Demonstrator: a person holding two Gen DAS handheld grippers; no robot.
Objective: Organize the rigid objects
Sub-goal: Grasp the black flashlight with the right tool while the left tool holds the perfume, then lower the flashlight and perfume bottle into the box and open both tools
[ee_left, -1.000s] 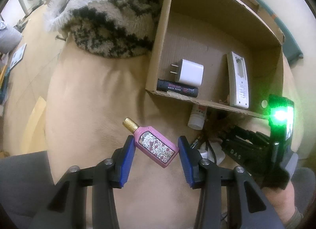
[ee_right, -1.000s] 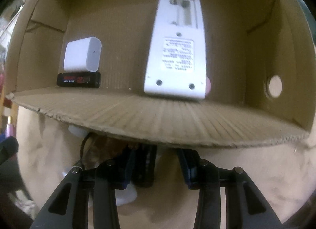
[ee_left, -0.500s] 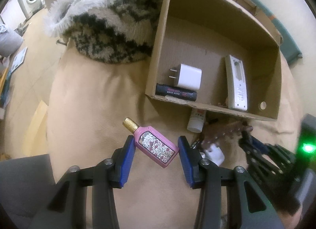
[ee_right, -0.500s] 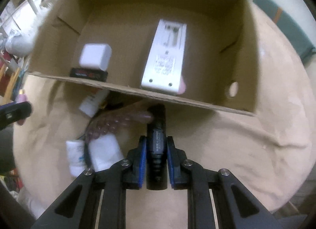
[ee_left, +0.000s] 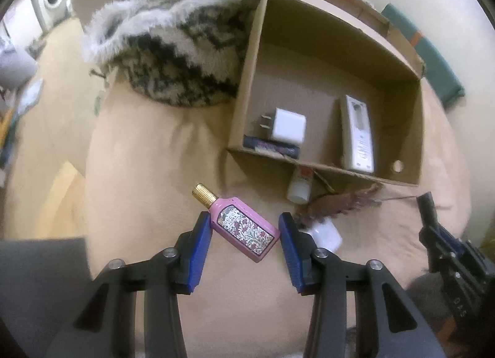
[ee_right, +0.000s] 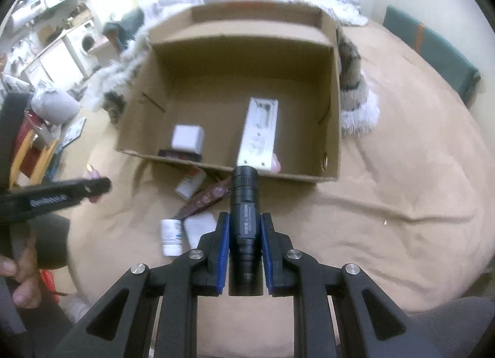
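A pink perfume bottle (ee_left: 247, 231) with a gold cap hangs slantwise in my left gripper (ee_left: 245, 219), whose blue pads are shut on its corners above the tan cushion. My right gripper (ee_right: 245, 219) is shut on a black flashlight (ee_right: 246, 191) and holds it raised in front of the open cardboard box (ee_right: 247, 58). Inside the box (ee_left: 337, 49) lie a white charger (ee_left: 289, 129), a dark stick (ee_left: 272, 147) and a white remote (ee_left: 359, 138). The right gripper's tip (ee_left: 428, 203) shows at the left wrist view's right edge.
On the cushion in front of the box lie a white tube (ee_right: 190, 185), a brown strap (ee_right: 204, 198), a small white bottle (ee_right: 171, 236) and a white block (ee_right: 198, 228). A furry patterned blanket (ee_left: 173, 58) lies left of the box. A person's hand (ee_right: 18, 274) holds the left gripper.
My right gripper shut on the black flashlight by the box front, then rose and drew back with it. The left gripper kept the perfume bottle and lifted slightly.
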